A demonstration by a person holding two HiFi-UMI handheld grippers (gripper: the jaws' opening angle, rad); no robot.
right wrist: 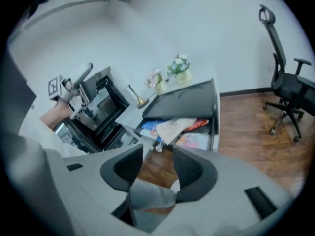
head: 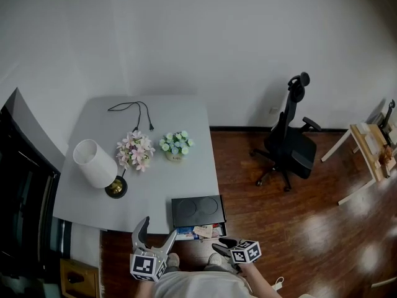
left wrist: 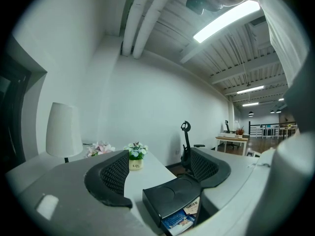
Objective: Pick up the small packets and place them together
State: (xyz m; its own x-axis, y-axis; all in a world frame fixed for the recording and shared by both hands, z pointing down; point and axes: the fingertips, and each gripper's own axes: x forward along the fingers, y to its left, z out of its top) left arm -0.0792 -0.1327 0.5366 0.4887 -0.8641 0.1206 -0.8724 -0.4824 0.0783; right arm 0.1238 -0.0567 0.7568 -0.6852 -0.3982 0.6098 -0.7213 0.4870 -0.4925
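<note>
Several small colourful packets (head: 201, 231) lie in an open drawer under a flat black box (head: 197, 211) at the table's front right corner. The right gripper view shows the same packets (right wrist: 172, 128) piled loosely in that drawer, ahead of and above my right gripper (right wrist: 157, 166). Its jaws stand apart with only wooden floor and a bit of grey cloth showing through the gap. In the head view my right gripper (head: 222, 246) hangs just in front of the drawer. My left gripper (head: 155, 233) is open and empty, held level left of the box (left wrist: 174, 195), packets (left wrist: 182, 219) below it.
The grey table (head: 149, 191) carries a white lamp (head: 95, 164), a pink flower bunch (head: 136, 150), a small potted plant (head: 175, 145) and a black cable (head: 133, 109). A black office chair (head: 290, 143) stands on the wooden floor to the right. A dark cabinet (head: 25, 191) flanks the table's left side.
</note>
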